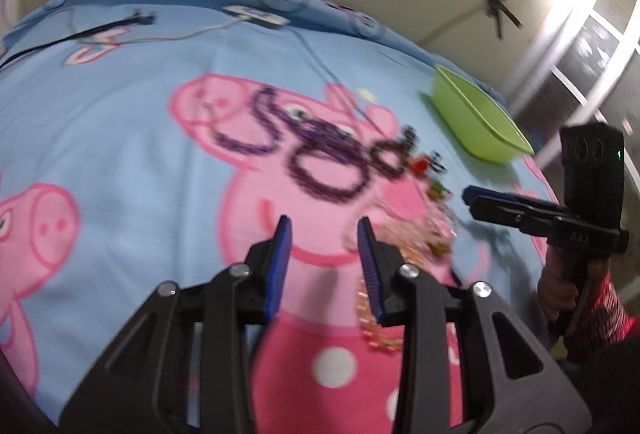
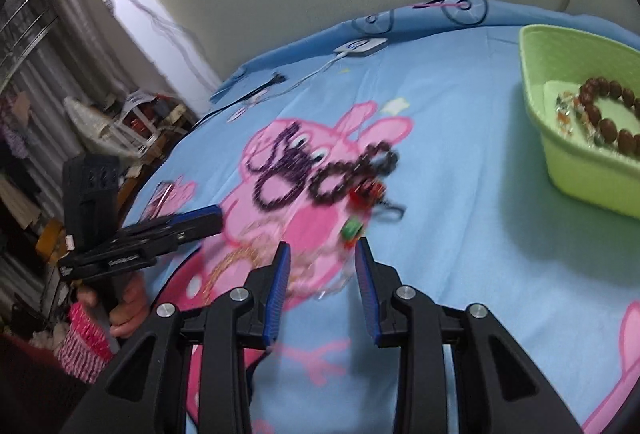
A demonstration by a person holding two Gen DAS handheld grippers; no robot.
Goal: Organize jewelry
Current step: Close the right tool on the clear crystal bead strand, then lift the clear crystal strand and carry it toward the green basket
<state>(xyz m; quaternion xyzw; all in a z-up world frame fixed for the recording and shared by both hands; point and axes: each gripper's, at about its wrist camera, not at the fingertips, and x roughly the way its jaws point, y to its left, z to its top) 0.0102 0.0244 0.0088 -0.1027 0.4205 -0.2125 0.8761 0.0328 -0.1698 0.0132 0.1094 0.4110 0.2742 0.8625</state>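
While the beads are lying in dark purple loops on the pink pig printed on the sheet, a gold chain is sprawling just beside them, nearer the cameras, with small red and green charms between the two. Everything here is blurred, so single strands are hard to tell apart. In the right wrist view the bin is sitting well apart from the pile, on the far right, holding a bracelet of large brown beads and some small glassy pieces. Nothing is standing between pile and bin but bare blue sheet.

Both tools are hovering over the chain. The left gripper is showing its fingers spread wide and gripping nothing; the right gripper is likewise wide apart and empty. Each is visible side-on in the other's view, coming in from opposite sides of the pile.

Farther back, a white charger and cables are lying near the bed's edge against a pale wall.
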